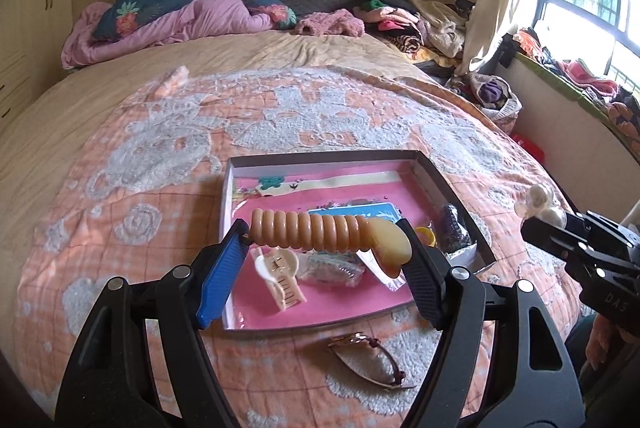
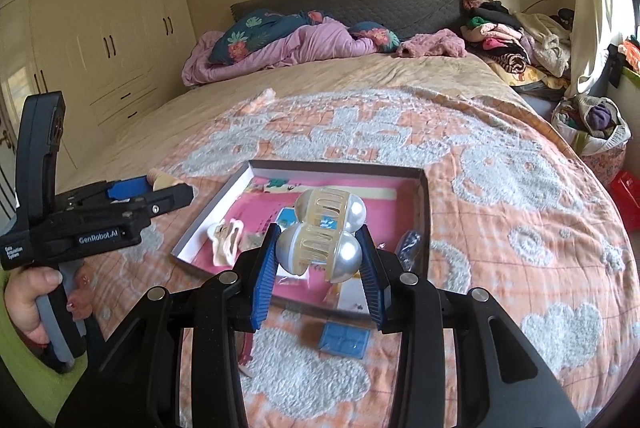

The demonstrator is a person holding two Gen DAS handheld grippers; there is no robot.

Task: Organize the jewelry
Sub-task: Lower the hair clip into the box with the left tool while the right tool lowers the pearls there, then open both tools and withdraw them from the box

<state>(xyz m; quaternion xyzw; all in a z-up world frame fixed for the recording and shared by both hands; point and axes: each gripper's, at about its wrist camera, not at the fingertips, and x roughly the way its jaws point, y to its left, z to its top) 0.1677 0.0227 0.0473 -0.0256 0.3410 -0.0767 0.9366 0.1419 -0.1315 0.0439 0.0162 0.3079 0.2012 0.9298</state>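
My left gripper point(image 1: 324, 240) is shut on a tan ribbed hair clip point(image 1: 320, 232) and holds it above the near part of a shallow box with a pink lining point(image 1: 436, 179). My right gripper point(image 2: 320, 248) is shut on a pearl hair claw point(image 2: 322, 242) and holds it above the same box point(image 2: 424, 195). In the box lie a cream hair claw point(image 1: 280, 282), a clear comb clip point(image 1: 332, 270), a yellow ring point(image 1: 426, 236) and a dark beaded piece point(image 1: 454, 228). The right gripper also shows in the left wrist view point(image 1: 544, 224), the left gripper in the right wrist view point(image 2: 176, 187).
The box lies on an orange and white bedspread point(image 1: 120, 211). A thin gold and maroon hairband point(image 1: 372, 360) lies in front of the box. A small blue square item point(image 2: 345, 340) lies near the box front. Pillows and clothes are piled at the bed head.
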